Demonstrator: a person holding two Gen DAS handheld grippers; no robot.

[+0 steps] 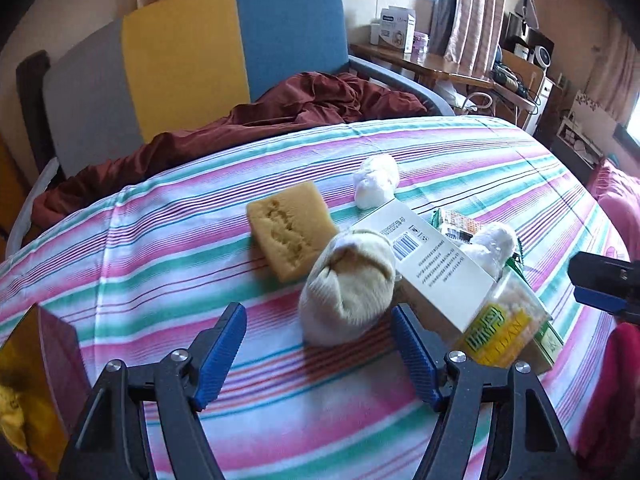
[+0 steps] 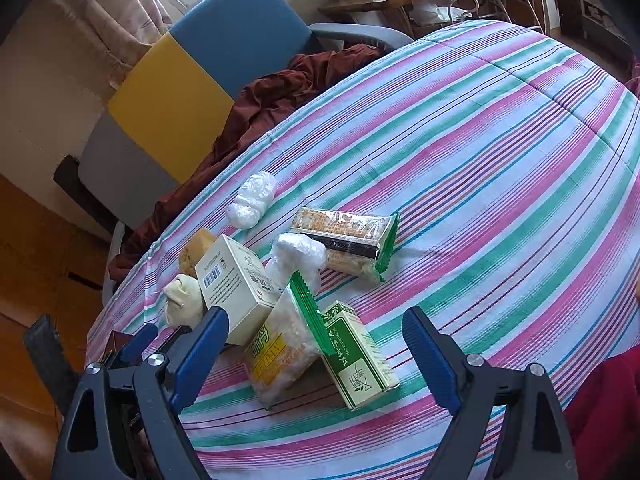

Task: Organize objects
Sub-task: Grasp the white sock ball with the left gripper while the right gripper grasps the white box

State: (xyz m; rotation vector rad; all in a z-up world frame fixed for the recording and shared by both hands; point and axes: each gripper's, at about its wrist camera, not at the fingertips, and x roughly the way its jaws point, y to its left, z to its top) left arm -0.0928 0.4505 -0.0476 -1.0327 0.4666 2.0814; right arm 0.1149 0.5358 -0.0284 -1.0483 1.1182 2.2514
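Striped bedding (image 1: 200, 248) covers the bed where the clutter lies. At its middle stands the white box (image 1: 424, 256), tilted, barcode up. Touching the box's near-left side is a balled cream sock (image 1: 348, 292); just beyond the sock lies a yellow sponge (image 1: 288, 228). Behind the box sits a white plastic wad (image 1: 376, 182), apart from it. Against the box's right side leans a snack bag (image 2: 280, 352) with yellow print, and a green carton (image 2: 358, 356) lies against that bag. A second wad (image 2: 294, 258) sits just past the box, resting against a long wafer pack (image 2: 344, 240).

Nearer than the box, the left claw (image 1: 318, 354) has its jaws apart, empty, the sock just ahead of the gap. The right claw (image 2: 316, 352) is spread wide with the bag and carton lying between its tips, neither pad touching them. Far behind the box stands a blue-and-yellow chair (image 1: 240, 40) with red cloth (image 1: 304, 100) heaped on it.
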